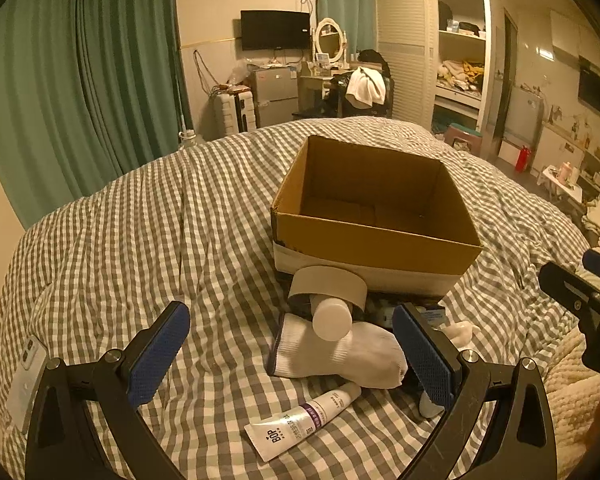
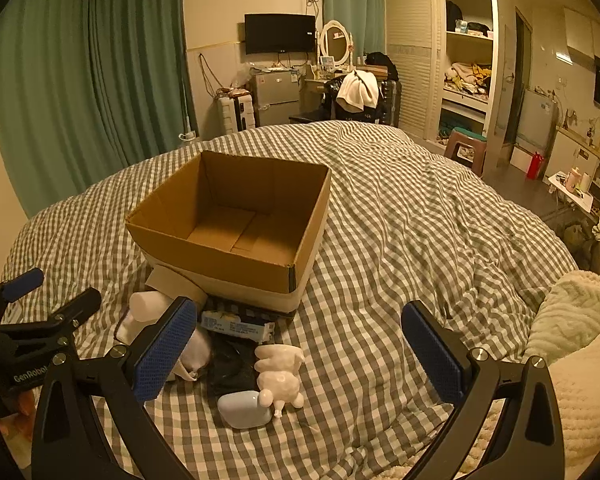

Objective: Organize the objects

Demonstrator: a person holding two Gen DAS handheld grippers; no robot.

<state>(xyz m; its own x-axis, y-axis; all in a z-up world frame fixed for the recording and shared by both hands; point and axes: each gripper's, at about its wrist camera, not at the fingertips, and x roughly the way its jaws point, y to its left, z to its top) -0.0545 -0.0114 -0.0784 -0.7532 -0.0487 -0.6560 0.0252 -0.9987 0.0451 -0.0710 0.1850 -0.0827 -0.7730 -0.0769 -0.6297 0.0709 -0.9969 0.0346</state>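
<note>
Both held wide open and empty above a gingham-covered bed (image 1: 140,216): left gripper (image 1: 292,360) spread around a white sock (image 1: 340,356), right gripper (image 2: 300,356) hanging over a white figurine (image 2: 278,376) and a pale blue case (image 2: 244,408). Nothing yet inside the cardboard box (image 1: 380,240), open-topped and sitting just beyond the clutter. Heaped against its near wall: a tape roll (image 1: 328,286), a white bottle (image 1: 331,318) lying on its side across the sock, a tube (image 1: 304,420) nearest the left camera, a flat printed packet (image 2: 236,324) and something dark and soft (image 2: 232,368), hard to identify. Probably all light. Sock limp and compressible, best pinched at the bunched middle, though likely to roll the bottle off when lifted. Bottle smooth, round, prone to slipping; better taken across the body, square to its axis. Tube soft, squeezable; safer near the cap end. Figurine apparently hard and brittle, with thin protruding parts; best gripped gently at the thick torso. Case rounded and slick; short sides seemingly the surest hold.
</note>
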